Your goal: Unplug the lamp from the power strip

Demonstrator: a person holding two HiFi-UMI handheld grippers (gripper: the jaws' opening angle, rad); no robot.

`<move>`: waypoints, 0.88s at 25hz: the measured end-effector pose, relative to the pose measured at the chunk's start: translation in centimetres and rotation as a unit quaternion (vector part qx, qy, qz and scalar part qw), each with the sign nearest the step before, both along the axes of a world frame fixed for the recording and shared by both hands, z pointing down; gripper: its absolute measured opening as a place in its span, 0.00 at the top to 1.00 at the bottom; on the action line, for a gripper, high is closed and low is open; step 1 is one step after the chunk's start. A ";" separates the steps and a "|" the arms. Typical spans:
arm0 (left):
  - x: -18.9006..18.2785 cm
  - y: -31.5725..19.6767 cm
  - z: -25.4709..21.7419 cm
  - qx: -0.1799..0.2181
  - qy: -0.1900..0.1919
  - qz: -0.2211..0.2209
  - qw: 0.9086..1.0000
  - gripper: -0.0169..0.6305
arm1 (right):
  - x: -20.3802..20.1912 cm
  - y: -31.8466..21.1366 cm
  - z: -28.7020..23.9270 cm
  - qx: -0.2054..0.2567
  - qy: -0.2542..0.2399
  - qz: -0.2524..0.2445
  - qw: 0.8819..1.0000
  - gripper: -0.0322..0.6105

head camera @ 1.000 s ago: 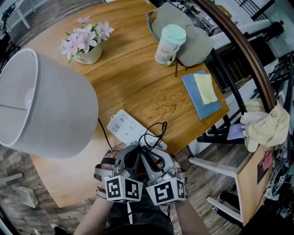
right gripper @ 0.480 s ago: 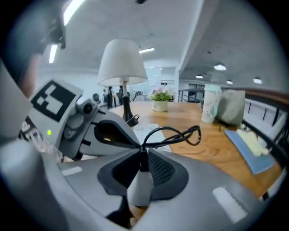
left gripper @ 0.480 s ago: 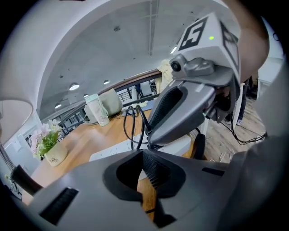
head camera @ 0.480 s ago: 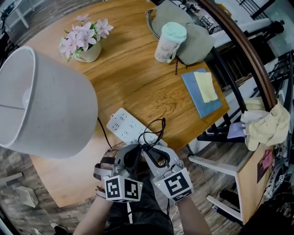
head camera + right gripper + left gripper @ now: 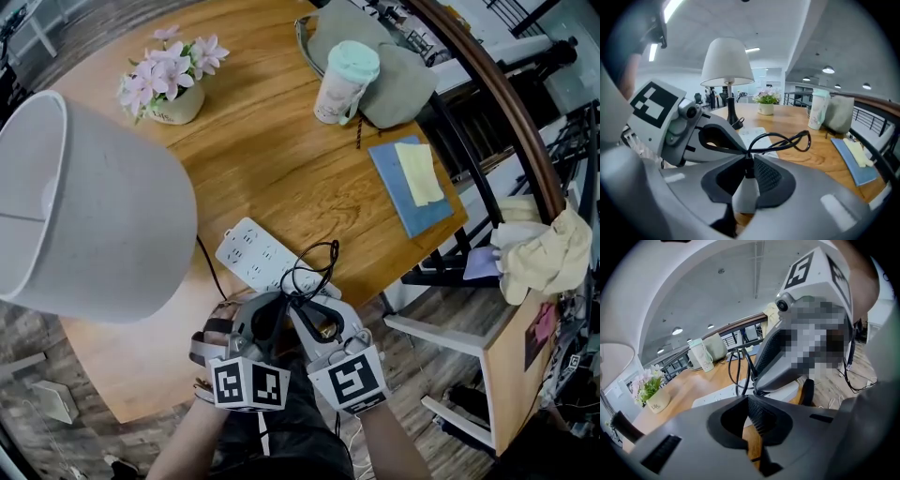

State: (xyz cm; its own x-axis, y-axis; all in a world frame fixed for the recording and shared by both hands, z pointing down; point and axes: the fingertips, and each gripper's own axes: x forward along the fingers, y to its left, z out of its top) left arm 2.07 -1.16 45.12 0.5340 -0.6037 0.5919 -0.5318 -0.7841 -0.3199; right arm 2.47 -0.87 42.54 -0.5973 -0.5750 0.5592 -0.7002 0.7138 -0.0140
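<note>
- Two hand-held grippers sit side by side at the near edge of a round wooden table (image 5: pixel 281 159). Its top has a warm, streaked grain.
- The left gripper (image 5: pixel 267 319) has its jaws closed together with nothing between them.
- The right gripper (image 5: pixel 749 171) has its jaws clamped on a white plug (image 5: pixel 746 192). A black cord (image 5: pixel 787 140) leaves the plug at the jaw tips and loops over the table.
- The white power strip (image 5: pixel 258 258) lies flat on the table just beyond the jaw tips. The plug sits in the jaws, not in a socket.
- The lamp (image 5: pixel 89 206) stands at the left of the table, and its big white shade hides much of that side.
- Farther back stand a pot of pink flowers (image 5: pixel 173 103), a cup with a mint lid (image 5: pixel 342 84) and a grey bag (image 5: pixel 398 80). A blue notebook (image 5: pixel 408 202) with a yellow pad on top lies at the right edge.
- The floor (image 5: pixel 412 375) is grey wood-look plank. A railing with a brown handrail (image 5: pixel 497 103) curves past the table, and the ceiling is grey concrete with round lights.
- The flower pot reads "Life" in the left gripper view.
</note>
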 end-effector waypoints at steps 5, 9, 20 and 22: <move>0.1 -0.2 0.0 0.002 0.004 -0.004 1.000 0.98 | -0.2 0.3 0.1 0.013 0.023 -0.021 0.999 0.85; 0.1 -0.1 0.0 0.004 0.002 -0.002 1.000 0.98 | 0.5 -0.5 0.1 -0.040 -0.063 0.020 0.997 0.85; 0.0 0.2 -0.1 0.011 0.013 -0.009 1.000 0.98 | -0.7 1.0 -0.3 0.023 0.038 -0.033 0.998 0.85; 0.0 0.2 -0.1 0.014 0.014 -0.009 1.000 0.98 | -0.5 0.6 -0.3 0.004 0.001 -0.015 1.000 0.85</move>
State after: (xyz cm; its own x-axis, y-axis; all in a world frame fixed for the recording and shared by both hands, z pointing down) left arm 2.05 -0.99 44.99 0.5386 -0.6294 0.5601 -0.5551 -0.7652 -0.3261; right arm 1.99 -0.24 42.26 -0.6137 -0.5614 0.5551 -0.6785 0.7345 -0.0072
